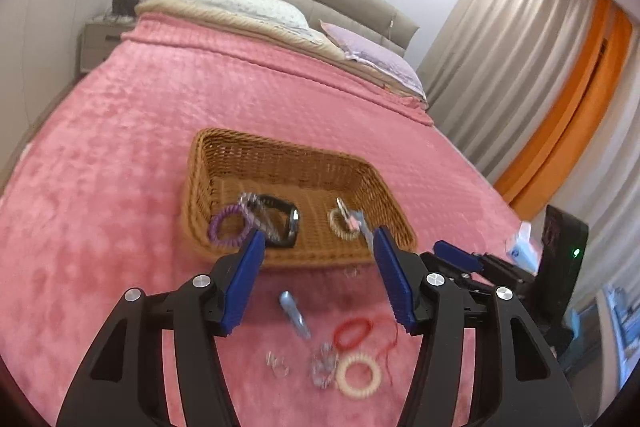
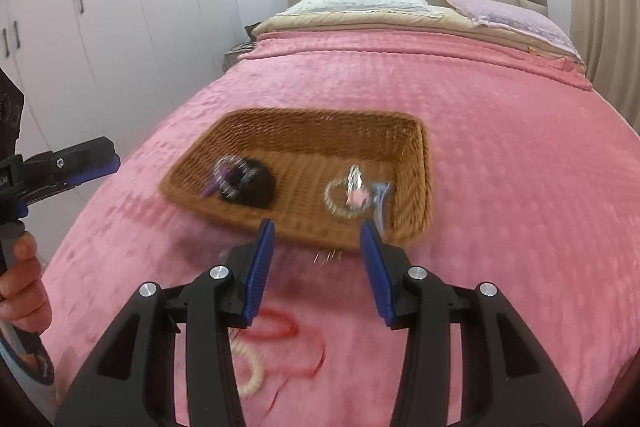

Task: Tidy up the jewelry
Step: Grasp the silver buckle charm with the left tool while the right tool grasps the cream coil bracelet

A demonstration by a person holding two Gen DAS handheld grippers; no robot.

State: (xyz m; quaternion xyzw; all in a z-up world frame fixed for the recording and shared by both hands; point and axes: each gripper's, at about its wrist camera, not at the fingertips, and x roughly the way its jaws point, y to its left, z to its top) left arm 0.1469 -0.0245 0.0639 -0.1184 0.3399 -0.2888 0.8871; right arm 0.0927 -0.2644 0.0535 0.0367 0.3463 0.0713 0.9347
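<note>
Left wrist view, left tool wide, empty; right tool likewise, basket ahead, seemingly holding bracelets.

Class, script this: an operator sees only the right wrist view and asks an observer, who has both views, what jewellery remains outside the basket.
Operator: What does my right hand-held gripper hide on the blanket?
Observer: A light blue clip, lying short of the basket.
Operator: Anything near the cream spiral tie?
Observer: A silvery cluster sits right beside it.
</note>
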